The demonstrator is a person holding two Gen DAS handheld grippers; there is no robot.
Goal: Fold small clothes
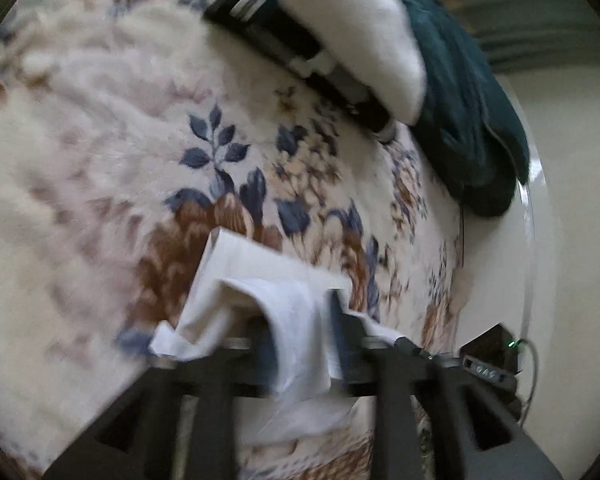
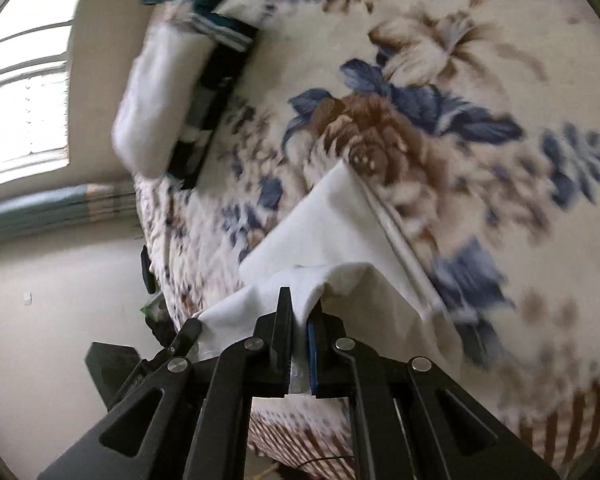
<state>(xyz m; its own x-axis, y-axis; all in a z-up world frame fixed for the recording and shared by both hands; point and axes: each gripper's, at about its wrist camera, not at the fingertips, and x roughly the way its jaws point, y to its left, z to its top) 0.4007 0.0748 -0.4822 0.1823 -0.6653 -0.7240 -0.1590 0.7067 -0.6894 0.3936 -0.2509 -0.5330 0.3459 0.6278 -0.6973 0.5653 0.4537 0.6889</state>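
So the bed (image 1: 100,128) is wearing a fuzzy cream blanket (image 2: 440,92) with blue and brown flowers. A white pillow (image 1: 356,28) and a dark teal garment (image 1: 464,120) are lying by its far edge, a black-and-white thing (image 1: 284,40) sitting beside them.

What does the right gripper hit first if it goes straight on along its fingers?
Nothing new: the right gripper is shut on the white cloth, which drapes ahead of its fingers. Past that, the line probably ends on the floral blanket, near the brown flower; blur and fisheye leave depth unclear.
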